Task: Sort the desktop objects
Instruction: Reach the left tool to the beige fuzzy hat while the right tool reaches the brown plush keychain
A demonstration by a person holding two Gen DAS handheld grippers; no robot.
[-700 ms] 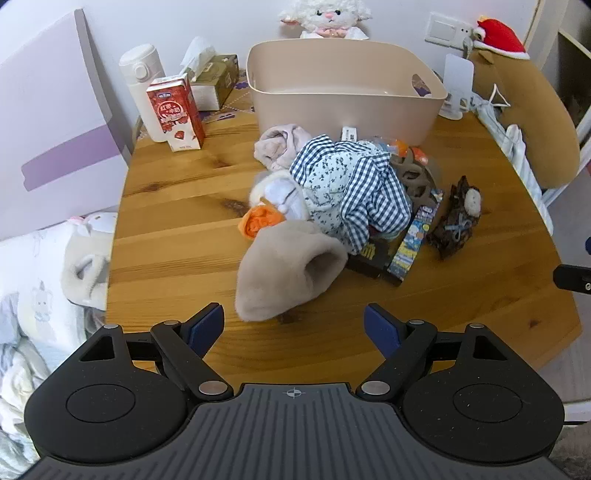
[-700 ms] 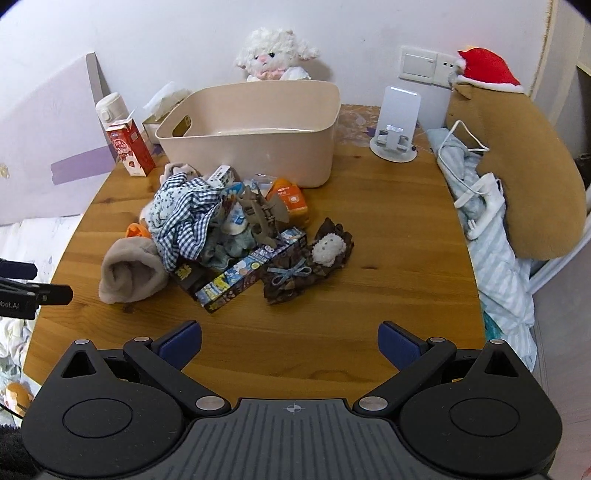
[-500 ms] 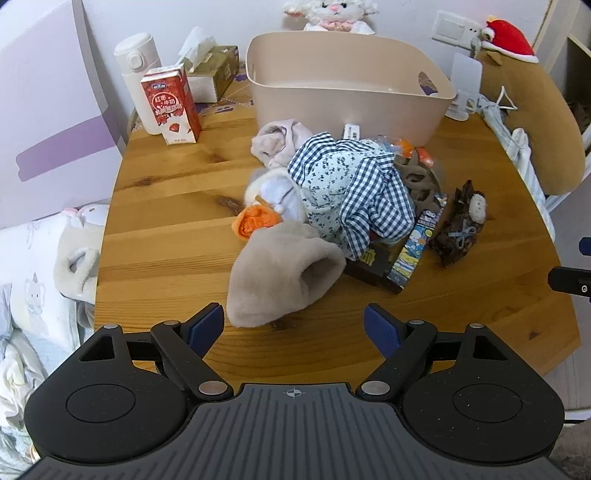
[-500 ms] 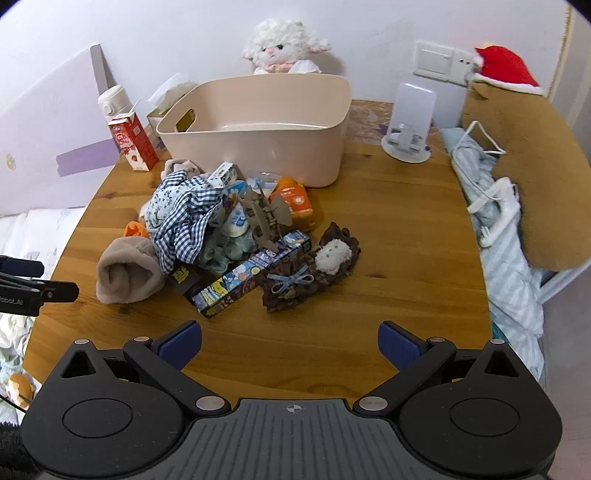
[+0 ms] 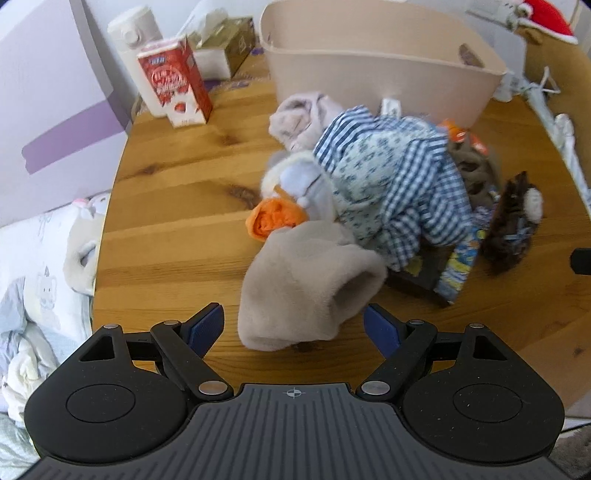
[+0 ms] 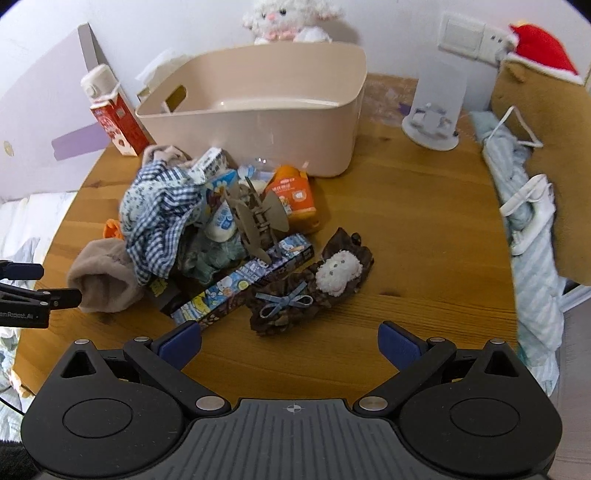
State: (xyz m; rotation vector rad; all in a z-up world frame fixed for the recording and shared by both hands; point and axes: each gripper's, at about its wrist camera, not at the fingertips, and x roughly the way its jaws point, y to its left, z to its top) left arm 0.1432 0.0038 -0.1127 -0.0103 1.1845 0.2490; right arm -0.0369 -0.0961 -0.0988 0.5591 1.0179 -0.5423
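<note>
Tongs point(image 6: 289, 341) agape; lamb point(image 6: 291, 16) right-view only

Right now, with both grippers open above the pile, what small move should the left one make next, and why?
Probably ease the left gripper down and forward onto the beige fuzzy sock. Its fingers are wide open and empty, the sock lies just ahead of them at the pile's near edge with nothing on its near end, and the beige bin behind the pile looks empty.
</note>
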